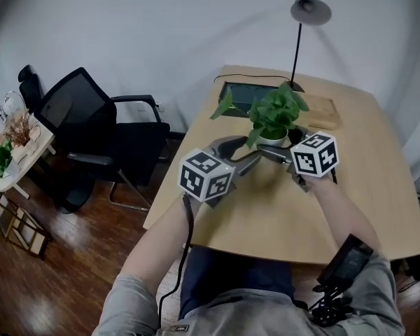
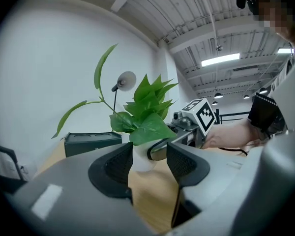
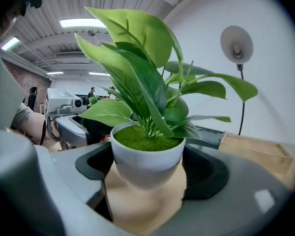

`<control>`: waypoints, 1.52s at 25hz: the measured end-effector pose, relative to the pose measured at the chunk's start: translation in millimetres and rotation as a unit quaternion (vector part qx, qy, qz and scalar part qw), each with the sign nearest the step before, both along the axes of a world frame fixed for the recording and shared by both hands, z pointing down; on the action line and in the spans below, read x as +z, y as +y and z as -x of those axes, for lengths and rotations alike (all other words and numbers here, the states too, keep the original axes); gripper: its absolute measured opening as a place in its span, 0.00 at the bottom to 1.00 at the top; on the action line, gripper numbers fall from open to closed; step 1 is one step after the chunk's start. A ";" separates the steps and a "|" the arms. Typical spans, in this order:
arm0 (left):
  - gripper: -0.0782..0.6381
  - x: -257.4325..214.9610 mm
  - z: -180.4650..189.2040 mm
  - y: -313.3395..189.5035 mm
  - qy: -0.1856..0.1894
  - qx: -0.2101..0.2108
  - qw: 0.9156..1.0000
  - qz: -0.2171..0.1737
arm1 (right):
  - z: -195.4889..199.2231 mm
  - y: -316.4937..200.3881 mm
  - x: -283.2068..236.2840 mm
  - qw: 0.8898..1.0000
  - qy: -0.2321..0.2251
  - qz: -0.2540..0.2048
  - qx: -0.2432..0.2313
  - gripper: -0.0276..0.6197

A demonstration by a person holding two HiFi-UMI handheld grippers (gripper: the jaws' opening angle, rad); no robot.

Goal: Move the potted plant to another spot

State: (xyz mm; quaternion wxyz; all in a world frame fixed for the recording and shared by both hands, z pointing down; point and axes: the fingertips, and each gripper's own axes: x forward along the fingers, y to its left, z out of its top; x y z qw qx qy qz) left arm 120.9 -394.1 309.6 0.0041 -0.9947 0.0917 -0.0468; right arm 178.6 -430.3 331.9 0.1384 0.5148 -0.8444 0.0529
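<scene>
The potted plant (image 1: 273, 117) has broad green leaves in a small white pot (image 3: 147, 160) and sits near the middle of the wooden table (image 1: 266, 215). My right gripper (image 3: 147, 167) has a jaw pressed against each side of the pot, so it is shut on it. In the head view the right gripper (image 1: 280, 150) reaches in from the right. My left gripper (image 2: 150, 163) is open, with the pot (image 2: 140, 157) just past its fingertips and nothing between the pads. In the head view the left gripper (image 1: 246, 154) points at the pot from the near left.
A dark flat box (image 1: 243, 94) lies behind the plant and a shallow wooden tray (image 1: 325, 110) to its right. A desk lamp (image 1: 309, 11) stands at the far edge. A black office chair (image 1: 91, 124) is off the table's left side.
</scene>
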 end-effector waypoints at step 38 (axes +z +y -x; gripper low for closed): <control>0.34 2.0 -273.8 228.6 -0.007 0.215 0.976 -0.022 | -279.0 263.5 2.9 0.971 -0.009 -0.008 0.237 0.73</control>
